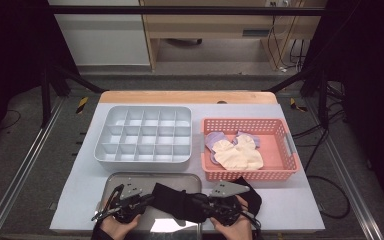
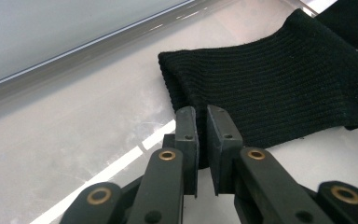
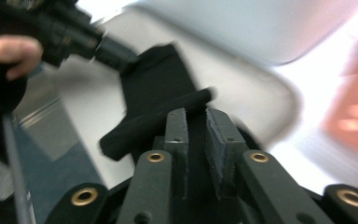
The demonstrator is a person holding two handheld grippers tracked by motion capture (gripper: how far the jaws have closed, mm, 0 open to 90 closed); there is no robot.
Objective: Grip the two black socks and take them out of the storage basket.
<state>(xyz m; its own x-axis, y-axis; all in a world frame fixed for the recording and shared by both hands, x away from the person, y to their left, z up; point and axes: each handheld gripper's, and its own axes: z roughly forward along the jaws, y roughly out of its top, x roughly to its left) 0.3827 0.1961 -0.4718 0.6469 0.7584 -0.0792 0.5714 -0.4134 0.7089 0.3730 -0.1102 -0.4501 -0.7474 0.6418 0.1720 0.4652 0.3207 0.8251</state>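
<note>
A black ribbed sock (image 1: pixel 177 202) is stretched between my two grippers over a shiny metal tray (image 1: pixel 130 178) at the table's front edge. My left gripper (image 1: pixel 151 198) is shut on the sock's left end; in the left gripper view its jaws (image 2: pixel 203 126) pinch the edge of the sock (image 2: pixel 279 79) just above the tray floor (image 2: pixel 74 140). My right gripper (image 1: pixel 201 201) is shut on the other end. In the blurred right gripper view, black cloth (image 3: pixel 158 88) runs out from between my right gripper's (image 3: pixel 196 121) jaws towards the left gripper (image 3: pixel 116 53).
A grey compartment organiser (image 1: pixel 145 135) stands behind the tray, all its cells bare. To its right a pink basket (image 1: pixel 281 150) holds cream socks (image 1: pixel 237 154) and purple socks (image 1: pixel 214 140). More black cloth (image 1: pixel 252 197) lies on the table right of the right gripper.
</note>
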